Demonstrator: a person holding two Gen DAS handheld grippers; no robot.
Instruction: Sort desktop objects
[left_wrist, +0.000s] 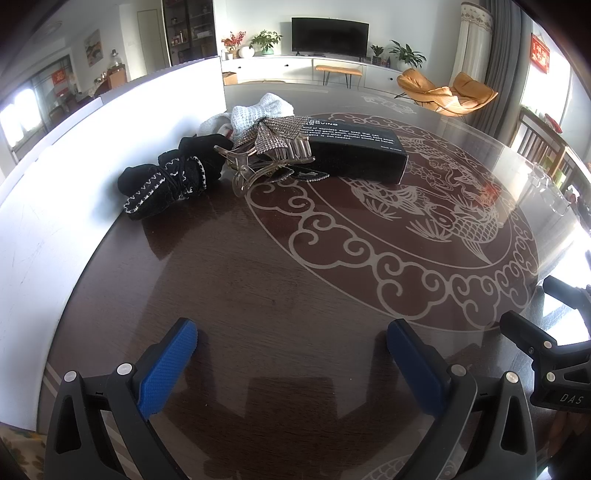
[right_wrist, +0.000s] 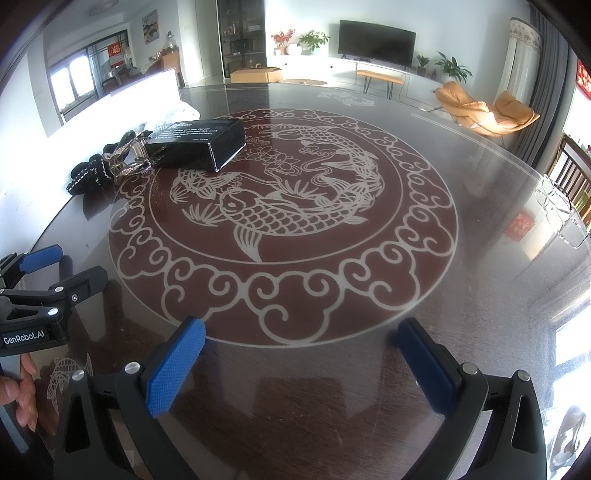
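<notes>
White cloth (left_wrist: 264, 110) partly hidden behind box (left_wrist: 354, 147).

The black box (left_wrist: 354, 151) has small white words on top. Some can be read: "stainless steel soap", "is not needed" and "MADE IN CHINA". The left gripper (right_wrist: 55, 273) says "GenRobot.AI". The right gripper (left_wrist: 546, 306) says "DAS".
</notes>
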